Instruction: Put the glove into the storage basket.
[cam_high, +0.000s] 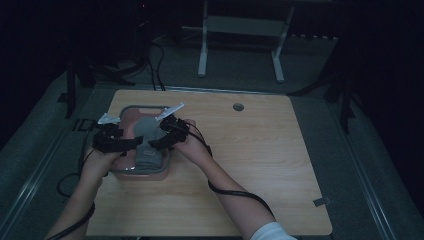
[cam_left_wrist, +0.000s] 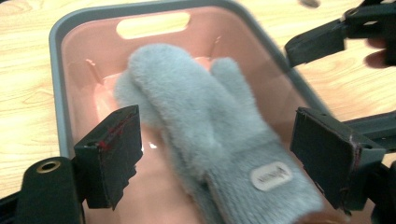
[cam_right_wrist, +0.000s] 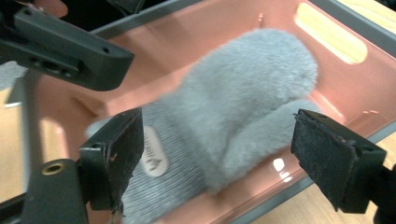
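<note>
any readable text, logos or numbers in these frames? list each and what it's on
None can be read.
Oval light patch on the knit cuff of the grey mitten in the pink bin: carries a short dark word, too blurred to read in the left gripper view.
The same patch in the right gripper view: partly behind a jaw, marking unreadable.

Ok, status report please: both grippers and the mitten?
Left gripper open, right gripper open, both over the basket. Grey mitten lies inside, not gripped. Nothing in the way.

Table (cam_high: 260, 165): made of light wood.
Hole (cam_high: 238, 107): cut near the table's far edge.
White frame (cam_high: 202, 50): stood on the floor beyond.
</note>
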